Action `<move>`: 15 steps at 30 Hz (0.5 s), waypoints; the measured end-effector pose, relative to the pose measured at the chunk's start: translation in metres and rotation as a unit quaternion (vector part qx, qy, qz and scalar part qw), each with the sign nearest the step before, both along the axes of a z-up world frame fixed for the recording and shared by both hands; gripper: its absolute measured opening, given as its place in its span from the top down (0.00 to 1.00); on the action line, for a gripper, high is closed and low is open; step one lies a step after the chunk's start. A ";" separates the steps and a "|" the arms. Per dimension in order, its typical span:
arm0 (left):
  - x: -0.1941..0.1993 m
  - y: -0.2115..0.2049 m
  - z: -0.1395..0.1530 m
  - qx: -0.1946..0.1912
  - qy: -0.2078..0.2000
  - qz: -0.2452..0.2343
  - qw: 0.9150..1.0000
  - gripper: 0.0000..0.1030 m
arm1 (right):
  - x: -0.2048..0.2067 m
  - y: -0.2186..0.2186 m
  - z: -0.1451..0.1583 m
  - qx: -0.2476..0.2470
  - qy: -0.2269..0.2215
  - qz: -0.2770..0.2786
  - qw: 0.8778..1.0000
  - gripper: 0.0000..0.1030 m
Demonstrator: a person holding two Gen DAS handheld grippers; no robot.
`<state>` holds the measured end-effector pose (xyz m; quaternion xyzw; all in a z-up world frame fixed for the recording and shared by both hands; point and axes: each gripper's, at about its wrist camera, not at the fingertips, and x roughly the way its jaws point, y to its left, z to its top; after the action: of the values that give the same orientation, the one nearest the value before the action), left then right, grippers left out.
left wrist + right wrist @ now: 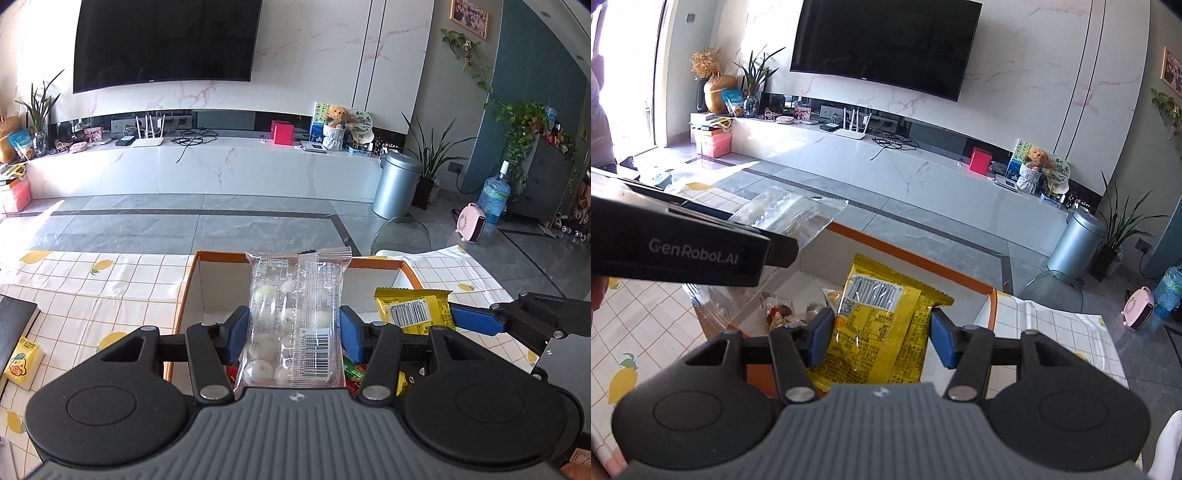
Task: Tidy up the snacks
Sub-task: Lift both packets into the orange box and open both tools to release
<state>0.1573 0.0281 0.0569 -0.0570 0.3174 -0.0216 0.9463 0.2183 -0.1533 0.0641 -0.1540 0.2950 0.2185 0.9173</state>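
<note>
Below me sits the orange-rimmed box (373,263) on the lemon-print tablecloth (110,280), a few snacks already on its floor. My left gripper (293,328) is clamped on a clear candy pack (295,317) held over the box; my right gripper (881,338) is clamped on a yellow snack packet (875,332), also above it. I'd lower each one flat into free floor space, left first, keeping the two grippers from colliding, and release low.
</note>
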 end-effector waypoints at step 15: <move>0.063 0.006 -0.064 0.018 0.127 -0.026 0.991 0.43 | 0.087 0.023 -0.060 -0.068 0.092 -0.014 0.993 0.48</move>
<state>0.2200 0.0336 -0.0070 -0.0336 0.4363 -0.0333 0.8985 0.3048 -0.1305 0.0045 -0.1915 0.3948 0.1987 0.8764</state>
